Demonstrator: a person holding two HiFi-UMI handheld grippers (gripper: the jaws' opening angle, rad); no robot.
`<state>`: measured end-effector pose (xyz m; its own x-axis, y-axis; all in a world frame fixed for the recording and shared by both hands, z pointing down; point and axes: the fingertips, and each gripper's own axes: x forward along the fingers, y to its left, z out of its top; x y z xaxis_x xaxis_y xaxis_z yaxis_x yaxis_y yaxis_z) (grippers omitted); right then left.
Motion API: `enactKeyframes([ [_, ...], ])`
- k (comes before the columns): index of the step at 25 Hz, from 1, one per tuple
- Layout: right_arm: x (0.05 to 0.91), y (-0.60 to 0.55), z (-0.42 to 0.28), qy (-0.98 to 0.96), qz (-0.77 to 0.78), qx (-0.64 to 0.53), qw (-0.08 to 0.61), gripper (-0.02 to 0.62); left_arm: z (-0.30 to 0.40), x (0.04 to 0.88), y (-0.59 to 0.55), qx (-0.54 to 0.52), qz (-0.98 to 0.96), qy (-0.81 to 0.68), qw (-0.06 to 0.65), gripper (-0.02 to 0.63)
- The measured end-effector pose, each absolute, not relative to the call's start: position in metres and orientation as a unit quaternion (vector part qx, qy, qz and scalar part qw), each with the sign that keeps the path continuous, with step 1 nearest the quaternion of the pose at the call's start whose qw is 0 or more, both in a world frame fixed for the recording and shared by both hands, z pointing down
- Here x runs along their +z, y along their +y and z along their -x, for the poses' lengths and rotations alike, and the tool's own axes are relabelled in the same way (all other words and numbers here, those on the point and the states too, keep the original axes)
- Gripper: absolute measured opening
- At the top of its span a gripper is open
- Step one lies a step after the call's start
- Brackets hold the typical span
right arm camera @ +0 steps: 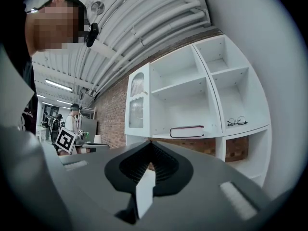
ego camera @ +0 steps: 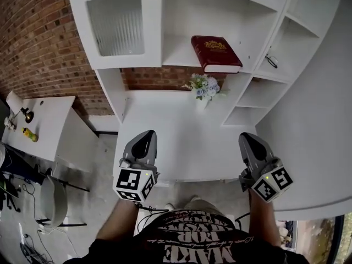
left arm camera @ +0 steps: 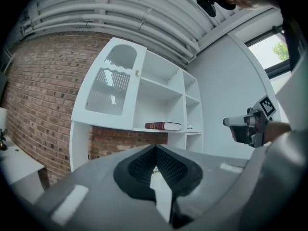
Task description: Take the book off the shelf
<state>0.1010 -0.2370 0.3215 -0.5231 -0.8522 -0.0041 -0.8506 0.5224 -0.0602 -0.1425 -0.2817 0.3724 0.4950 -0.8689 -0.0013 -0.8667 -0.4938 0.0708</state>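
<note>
**Fig.** Head view with left and right gripper views.

- **Book** (ego camera: 216,53): dark red w/ gold ornament on cover. It lies flat on the middle shelf (ego camera: 179,56) of a white shelf unit (ego camera: 110,84), toward the shelf's right end. Nothing touches it.
- **Grippers:** the left gripper (ego camera: 146,138) and right gripper (ego camera: 247,140) are held low by the front edge of the white table (ego camera: 181,120). They are well apart from the book and from each other.
- **Jaws, both grippers:** closed tip to tip, w/ nothing between them (per each gripper's own view).
- **Glasses** (ego camera: 271,61): lie in the compartment just right of the book's, at approx. the same level.
- **Flowers** (ego camera: 203,86): pale blue & white, standing on the table below the book.
- **Ribbed glass door** (ego camera: 116,23): covers the compartment left of the book.
- **Brick wall** (ego camera: 38,37): behind & left of the unit.
</note>
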Motion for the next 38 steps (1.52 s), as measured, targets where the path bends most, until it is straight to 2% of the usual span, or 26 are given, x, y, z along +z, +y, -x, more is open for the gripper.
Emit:
enactKeyframes([
  [12,0.341,-0.297,-0.117,0.887,0.458,-0.050,0.024,0.028,0.121,0.386,-0.326,-0.001,-0.853,-0.520,0.044,0.002],
  [21,0.324,-0.375,-0.158,0.892,0.449,-0.032,0.040,0.028,0.072,0.348,-0.386,-0.027,-0.860,-0.509,0.032,0.002],
  [38,0.301,-0.478,-0.186,0.902,0.428,-0.031,0.047,0.028,0.007,0.307,-0.475,-0.026,-0.867,-0.497,0.019,0.003],
])
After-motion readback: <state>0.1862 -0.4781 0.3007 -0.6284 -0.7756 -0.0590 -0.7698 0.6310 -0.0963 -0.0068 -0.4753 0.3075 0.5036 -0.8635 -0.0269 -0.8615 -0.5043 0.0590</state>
